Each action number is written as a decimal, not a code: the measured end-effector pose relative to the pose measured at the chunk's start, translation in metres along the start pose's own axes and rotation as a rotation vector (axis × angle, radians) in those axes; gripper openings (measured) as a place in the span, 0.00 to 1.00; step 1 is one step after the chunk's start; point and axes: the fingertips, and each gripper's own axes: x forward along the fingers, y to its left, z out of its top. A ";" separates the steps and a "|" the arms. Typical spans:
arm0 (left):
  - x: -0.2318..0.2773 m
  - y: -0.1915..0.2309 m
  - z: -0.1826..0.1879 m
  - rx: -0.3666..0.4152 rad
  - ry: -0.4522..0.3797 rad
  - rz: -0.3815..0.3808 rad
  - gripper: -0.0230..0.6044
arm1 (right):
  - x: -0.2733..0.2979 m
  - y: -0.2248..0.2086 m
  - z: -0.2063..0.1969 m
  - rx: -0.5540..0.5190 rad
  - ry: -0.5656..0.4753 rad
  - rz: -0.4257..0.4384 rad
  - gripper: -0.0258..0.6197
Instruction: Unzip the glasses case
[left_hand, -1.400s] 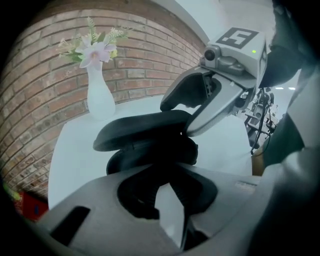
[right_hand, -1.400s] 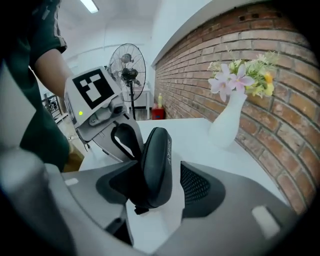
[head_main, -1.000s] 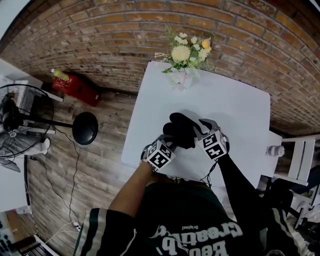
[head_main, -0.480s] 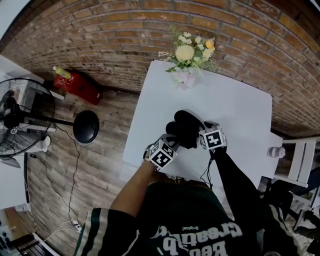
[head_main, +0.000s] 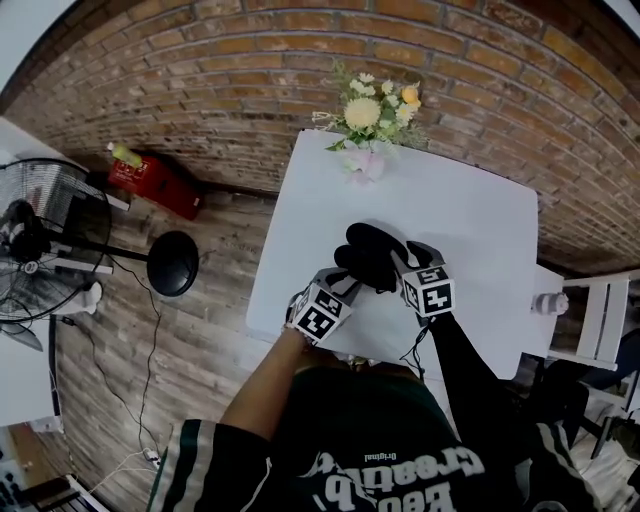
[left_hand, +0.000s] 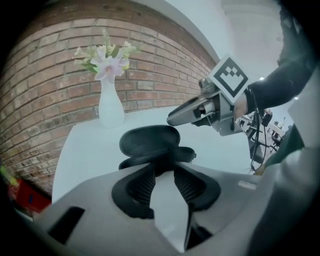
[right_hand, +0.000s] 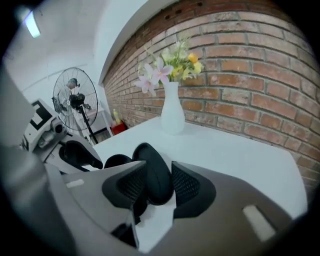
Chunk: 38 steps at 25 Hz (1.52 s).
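Observation:
The black glasses case (head_main: 371, 252) lies near the table's front middle with its lid raised (left_hand: 149, 140) over the lower shell (left_hand: 172, 155). My left gripper (head_main: 344, 281) sits at its near left. Its jaws (left_hand: 164, 176) have just been opening; bare table shows between the pads and the shell's rim lies just past the tips. My right gripper (head_main: 402, 263) comes in from the near right. Its jaws (right_hand: 153, 189) have also just been opening, and the lid (right_hand: 154, 167) stands edge-on between the pads, close to both.
A white vase of flowers (head_main: 367, 152) stands at the far edge of the white table (head_main: 470, 220). A brick wall runs behind it. On the floor to the left are a fan (head_main: 40, 235), its round base (head_main: 168, 262) and a red box (head_main: 150, 178). A white chair (head_main: 600, 320) is at the right.
The right gripper reached a little forward, then drew back toward the person and rolled. The left gripper stayed at the case's near left. The case has kept its place.

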 end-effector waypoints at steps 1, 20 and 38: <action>-0.004 0.001 0.005 -0.010 -0.018 0.008 0.24 | -0.006 0.000 0.007 0.009 -0.033 0.001 0.30; -0.198 0.056 0.199 0.088 -0.621 0.490 0.32 | -0.157 0.016 0.161 -0.173 -0.569 -0.027 0.32; -0.279 0.036 0.278 0.131 -0.860 0.637 0.27 | -0.214 0.021 0.212 -0.250 -0.737 -0.072 0.32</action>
